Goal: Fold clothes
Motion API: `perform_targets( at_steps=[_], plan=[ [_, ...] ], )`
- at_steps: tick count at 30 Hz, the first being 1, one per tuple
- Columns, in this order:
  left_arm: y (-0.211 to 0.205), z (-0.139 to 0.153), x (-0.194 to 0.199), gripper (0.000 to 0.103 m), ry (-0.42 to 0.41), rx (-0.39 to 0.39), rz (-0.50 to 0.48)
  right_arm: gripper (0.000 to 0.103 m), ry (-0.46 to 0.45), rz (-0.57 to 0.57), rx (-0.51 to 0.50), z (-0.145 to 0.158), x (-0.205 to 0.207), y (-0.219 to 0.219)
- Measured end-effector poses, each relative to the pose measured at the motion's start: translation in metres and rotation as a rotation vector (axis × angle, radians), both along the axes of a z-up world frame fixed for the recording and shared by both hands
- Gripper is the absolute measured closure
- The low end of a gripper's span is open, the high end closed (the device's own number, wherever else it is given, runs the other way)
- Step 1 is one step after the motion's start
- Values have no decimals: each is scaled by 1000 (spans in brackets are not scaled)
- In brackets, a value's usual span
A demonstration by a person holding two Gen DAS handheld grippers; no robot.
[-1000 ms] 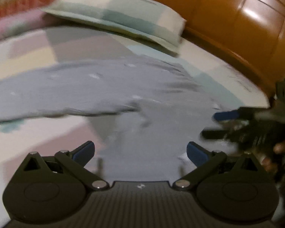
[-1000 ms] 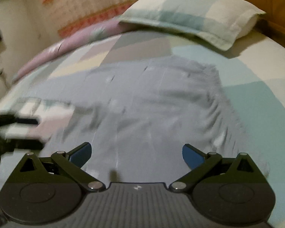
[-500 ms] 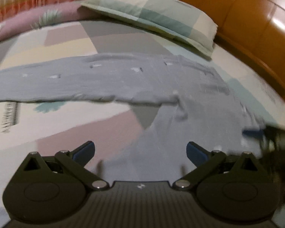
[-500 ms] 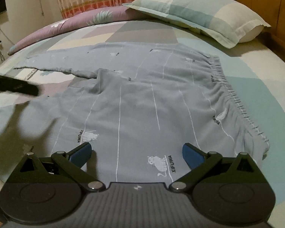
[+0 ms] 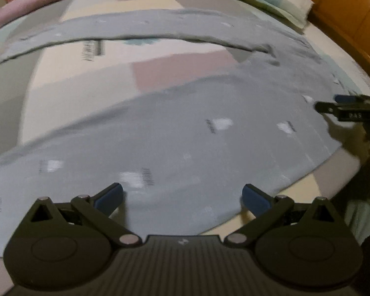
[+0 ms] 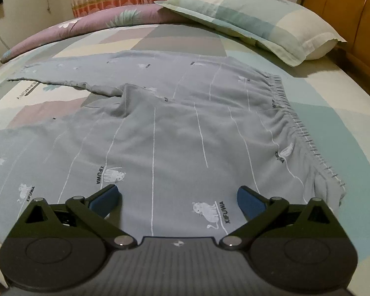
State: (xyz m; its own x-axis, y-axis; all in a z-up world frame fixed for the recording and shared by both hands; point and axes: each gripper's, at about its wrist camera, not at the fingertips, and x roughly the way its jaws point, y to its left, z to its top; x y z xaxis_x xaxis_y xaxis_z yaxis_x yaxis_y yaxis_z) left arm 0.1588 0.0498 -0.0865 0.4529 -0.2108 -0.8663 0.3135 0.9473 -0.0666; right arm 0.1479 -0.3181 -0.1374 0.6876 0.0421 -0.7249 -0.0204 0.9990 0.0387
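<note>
Trousers: grey pyjama trousers (image 6: pixel 175 133) lie flat across frame centre on the bed (image 6: pixel 333 123), waistband at right.
Left tool (image 5: pixel 182 197): released, empty, low over a trouser leg.
Right tool (image 6: pixel 177 196): released, empty, near the waistband end.
Pillow (image 6: pixel 256 17): upper right.

Both grippers: left gripper (image 5: pixel 182 198) and right gripper (image 6: pixel 176 198) black linkage arms, blue fingertip pads (image 6: pixel 103 198), silver pivot screws, ribbed grey base behind.

Left wrist view smeared by motion, prints on the grey trousers (image 5: pixel 209 135) unreadable (white blobs), right gripper (image 5: pixel 333 103) cropped at the frame edge.
</note>
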Motion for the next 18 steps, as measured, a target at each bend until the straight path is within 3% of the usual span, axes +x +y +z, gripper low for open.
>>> perform_targets(
  at_steps=[5, 12, 15, 18],
  plan=[
    [34, 28, 37, 1, -72, 11, 83, 0, 31, 16, -11, 11, 4, 6],
    [50, 64, 161, 1, -245, 72, 86, 0, -68, 89, 17, 37, 17, 32],
    [50, 52, 230, 1, -297, 122, 88, 0, -84, 114, 41, 42, 33, 45],
    [53, 19, 294, 1, -275, 130, 110, 0, -92, 144, 48, 45, 51, 59]
  ],
)
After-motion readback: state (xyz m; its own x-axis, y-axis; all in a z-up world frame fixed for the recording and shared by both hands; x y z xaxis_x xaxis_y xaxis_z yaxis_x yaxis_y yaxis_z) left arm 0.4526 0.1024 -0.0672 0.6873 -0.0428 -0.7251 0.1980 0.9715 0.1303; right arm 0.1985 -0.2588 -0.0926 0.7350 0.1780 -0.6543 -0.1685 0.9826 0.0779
